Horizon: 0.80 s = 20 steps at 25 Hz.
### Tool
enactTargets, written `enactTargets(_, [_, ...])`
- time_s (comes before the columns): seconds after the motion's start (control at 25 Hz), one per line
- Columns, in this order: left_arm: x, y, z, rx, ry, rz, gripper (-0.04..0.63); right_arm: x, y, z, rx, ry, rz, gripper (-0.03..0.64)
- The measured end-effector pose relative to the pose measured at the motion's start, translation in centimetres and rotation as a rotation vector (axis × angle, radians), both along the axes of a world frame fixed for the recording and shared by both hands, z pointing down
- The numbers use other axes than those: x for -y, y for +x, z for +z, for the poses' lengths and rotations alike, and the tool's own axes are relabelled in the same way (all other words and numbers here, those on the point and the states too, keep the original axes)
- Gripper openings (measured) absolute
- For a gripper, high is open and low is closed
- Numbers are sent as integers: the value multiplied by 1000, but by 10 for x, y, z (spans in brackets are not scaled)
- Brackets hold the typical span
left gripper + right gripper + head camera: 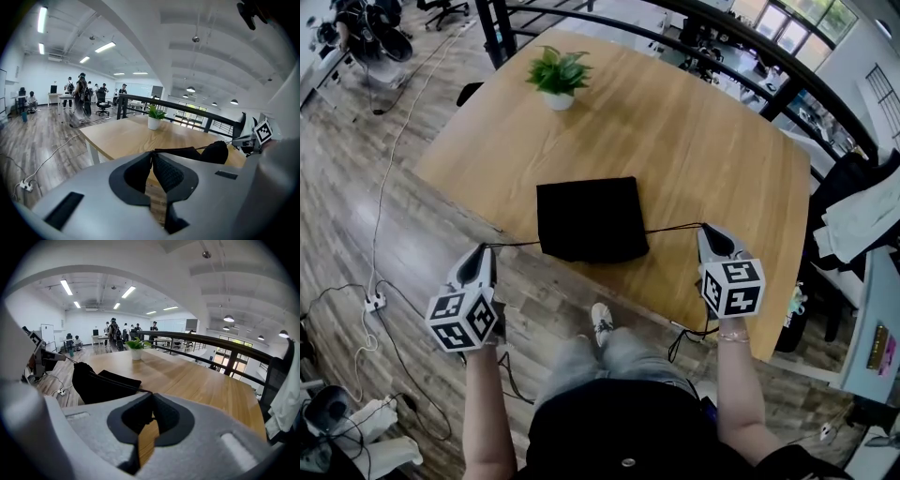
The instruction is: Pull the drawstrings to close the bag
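While the soft black bag (591, 218) lies flat near the table's (694, 141) front edge in the head view, its left cord (516, 245) and right cord (675, 227) stretch straight out to the left gripper (485, 251) and right gripper (706, 230), both well apart from it. Such light, limp cloth probably slides and bunches easily, so the cord ends are the place to hold.

Left gripper view: jaws pinched together on the left cord, bag (215, 152) ahead-right.

Right gripper view: jaws clamped on the right cord (136, 387), bag (98, 383) ahead-left.
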<state>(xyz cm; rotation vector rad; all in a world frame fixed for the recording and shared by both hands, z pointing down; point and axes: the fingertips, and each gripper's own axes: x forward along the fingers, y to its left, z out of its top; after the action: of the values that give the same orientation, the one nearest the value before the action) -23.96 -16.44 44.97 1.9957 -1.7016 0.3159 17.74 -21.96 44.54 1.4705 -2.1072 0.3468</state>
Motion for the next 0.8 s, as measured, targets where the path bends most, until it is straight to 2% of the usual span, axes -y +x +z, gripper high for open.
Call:
enactTargets(0.4, [25, 18, 29, -14, -67, 11, 32, 25, -4, 36, -2, -72, -2, 5])
enactTargets(0.8, [33, 65, 60, -42, -155, 125, 32, 15, -51, 78, 20, -172, -93, 6])
